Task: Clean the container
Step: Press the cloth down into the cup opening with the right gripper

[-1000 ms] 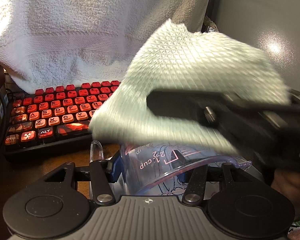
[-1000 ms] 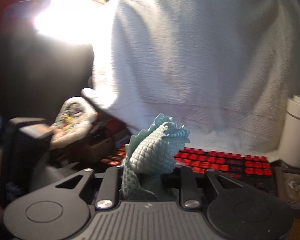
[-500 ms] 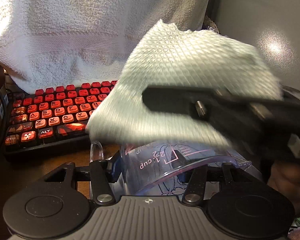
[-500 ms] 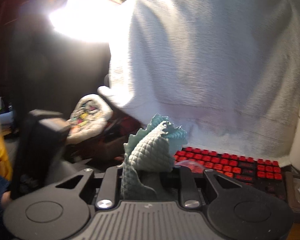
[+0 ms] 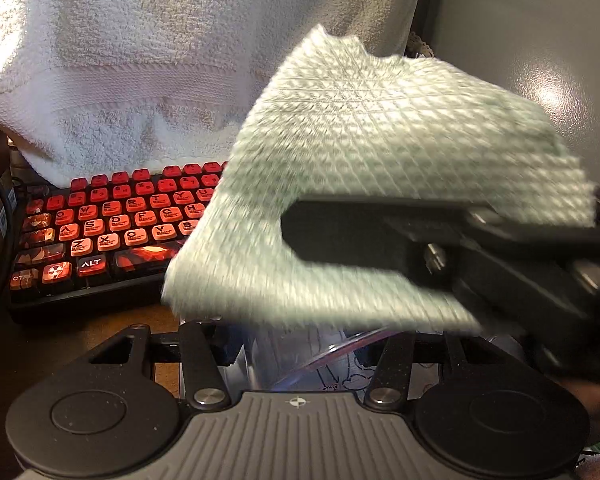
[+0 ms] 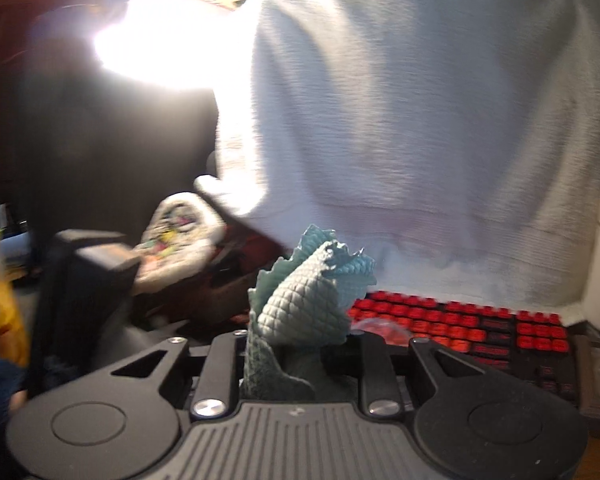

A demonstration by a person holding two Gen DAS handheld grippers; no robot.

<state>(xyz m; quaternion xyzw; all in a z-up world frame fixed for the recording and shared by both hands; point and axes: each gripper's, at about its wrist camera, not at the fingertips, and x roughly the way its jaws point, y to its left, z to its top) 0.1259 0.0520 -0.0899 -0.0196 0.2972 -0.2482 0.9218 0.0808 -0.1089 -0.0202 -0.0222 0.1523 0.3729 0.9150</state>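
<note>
A: Going left to right, what did the left side show?

B: A black keyboard with glowing red keycaps [image 5: 112, 224] lay at the left, under a white terry towel [image 5: 140, 60] draped behind it. Low in the middle, the left gripper [image 5: 296, 344] was clamped part-way on the clear plastic measuring container [image 5: 300, 360], one finger on each side of its wall, above the brown tabletop [image 5: 80, 320].

A: And the cloth?

B: The pale green waffle-textured cloth [image 5: 380, 160] hung directly over the container's mouth, blurred, hiding most of the rim. From the right came the right gripper [image 5: 300, 236], its jaws pinched nearly closed on a fold of that cloth (its own camera showed the bunched fabric [image 6: 312, 304] squeezed between the fingers).

A: Which step would you say it was?

B: Wiping, I judged, or just short of it. I couldn't tell whether the cloth was touching the container or hovering just above.

A: What did the next move call for?

B: Probably lowering the cloth into the opening and sweeping it round the inner wall, while the left grip stayed firm so the container wouldn't twist or slip.
</note>
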